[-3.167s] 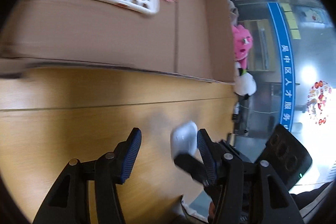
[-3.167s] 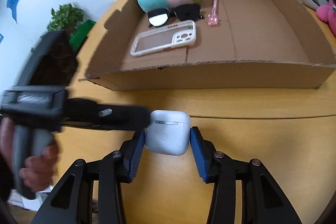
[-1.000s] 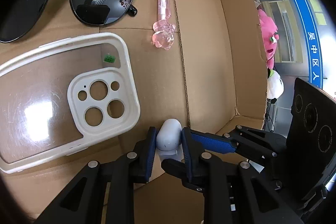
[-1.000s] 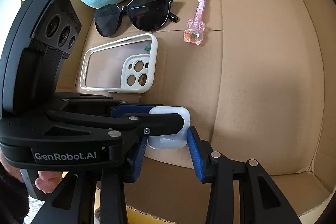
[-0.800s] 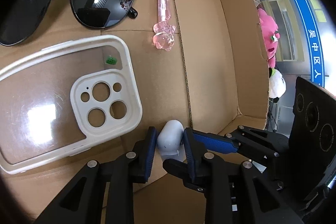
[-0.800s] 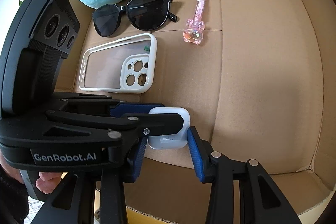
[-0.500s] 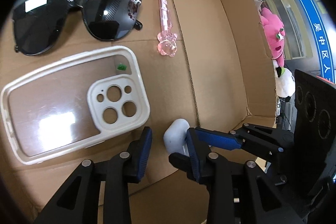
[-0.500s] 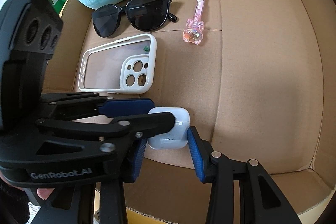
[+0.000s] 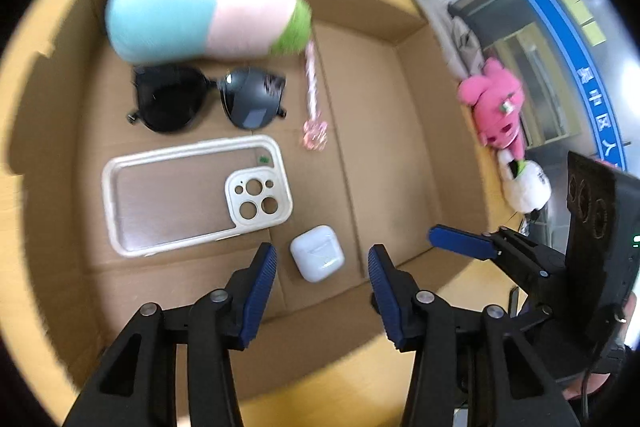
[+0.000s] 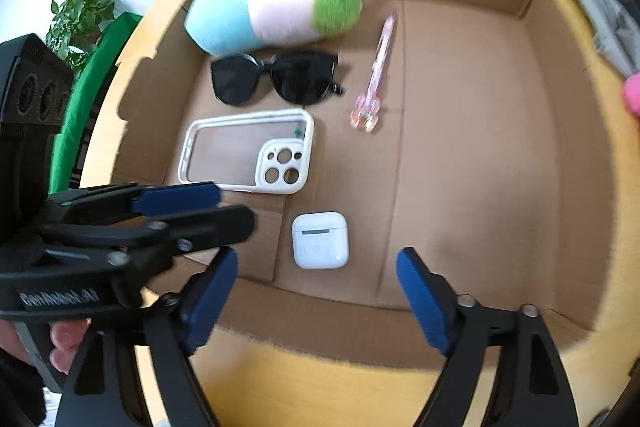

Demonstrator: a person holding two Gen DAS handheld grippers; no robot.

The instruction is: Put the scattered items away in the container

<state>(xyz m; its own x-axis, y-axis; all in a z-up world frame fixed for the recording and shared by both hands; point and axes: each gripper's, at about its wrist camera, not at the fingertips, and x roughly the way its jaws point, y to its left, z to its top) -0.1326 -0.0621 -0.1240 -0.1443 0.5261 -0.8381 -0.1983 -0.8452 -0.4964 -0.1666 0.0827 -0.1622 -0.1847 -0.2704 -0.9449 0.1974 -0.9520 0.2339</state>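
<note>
A white earbud case (image 9: pixel 317 253) (image 10: pixel 320 240) lies flat on the floor of the cardboard box (image 9: pixel 416 131) (image 10: pixel 480 155), near its front wall. My left gripper (image 9: pixel 320 263) hangs above it, jaws opening, pads clear of the case. My right gripper (image 10: pixel 316 277) is also above it, jaws opening wide, nothing touching them. Both grippers cross in each other's view. Inside the box lie a white phone case (image 9: pixel 192 191) (image 10: pixel 248 157), black sunglasses (image 9: pixel 208 99) (image 10: pixel 276 77), a pink pen (image 9: pixel 314 103) (image 10: pixel 374 83) and a plush toy (image 9: pixel 200 23) (image 10: pixel 272 7).
The box stands on a wooden table (image 10: pixel 304 383). The right half of the box floor (image 10: pixel 480 155) is bare cardboard. A pink plush (image 9: pixel 496 107) and a white plush (image 9: pixel 524 183) sit beyond the box's right wall. A green plant (image 10: pixel 80 19) is at the far left.
Both grippers have let go of the earbud case and risen, jaws spreading apart. The case now rests alone on the box floor.
</note>
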